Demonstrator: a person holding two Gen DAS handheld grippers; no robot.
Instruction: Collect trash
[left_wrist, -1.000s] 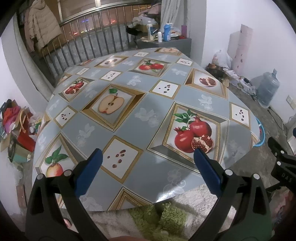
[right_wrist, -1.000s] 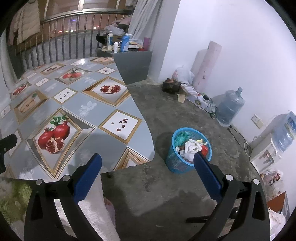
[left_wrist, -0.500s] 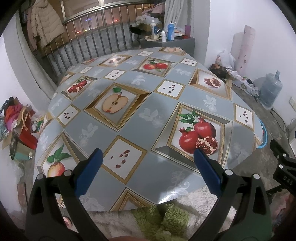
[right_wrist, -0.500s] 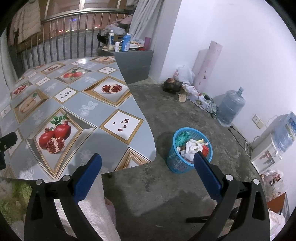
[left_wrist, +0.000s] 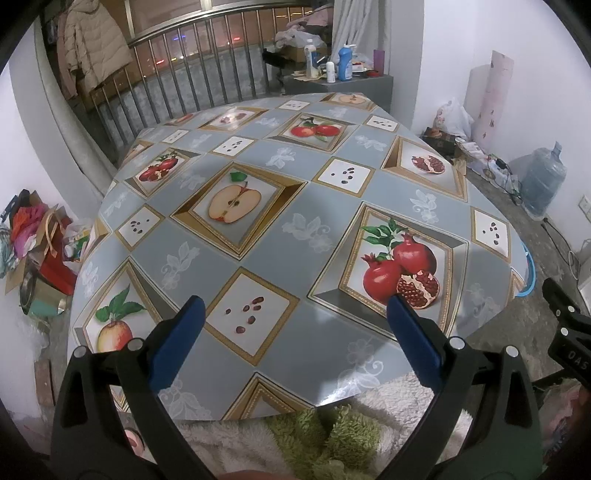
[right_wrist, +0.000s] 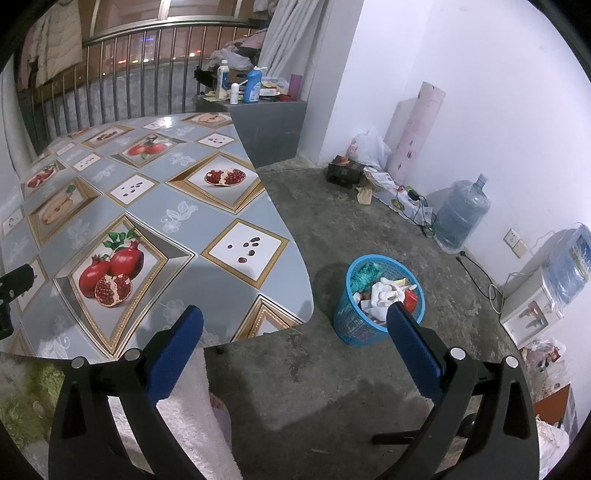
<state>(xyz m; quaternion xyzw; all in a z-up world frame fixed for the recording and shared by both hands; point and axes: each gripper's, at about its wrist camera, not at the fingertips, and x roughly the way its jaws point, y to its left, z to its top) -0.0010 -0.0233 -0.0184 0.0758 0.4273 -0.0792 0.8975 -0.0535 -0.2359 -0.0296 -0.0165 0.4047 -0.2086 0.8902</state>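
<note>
A blue mesh trash basket (right_wrist: 369, 325) stands on the concrete floor to the right of the table, filled with crumpled paper and wrappers (right_wrist: 386, 293). Its rim shows past the table's right edge in the left wrist view (left_wrist: 529, 269). My left gripper (left_wrist: 295, 317) is open and empty, held over the near edge of the table with the fruit-print cloth (left_wrist: 295, 206). My right gripper (right_wrist: 295, 325) is open and empty, held above the floor between the table's corner (right_wrist: 288, 288) and the basket. No loose trash shows on the tabletop.
A grey cabinet with bottles (right_wrist: 258, 110) stands behind the table. A water jug (right_wrist: 461, 218), boxes and bags (right_wrist: 369, 158) line the right wall. Bags and clutter (left_wrist: 37, 251) lie left of the table. A railing (left_wrist: 184, 81) runs behind it.
The left view has shifted slightly, with the table sitting a bit farther and lower in frame. The right gripper has hardly moved. Both grippers stay open.
</note>
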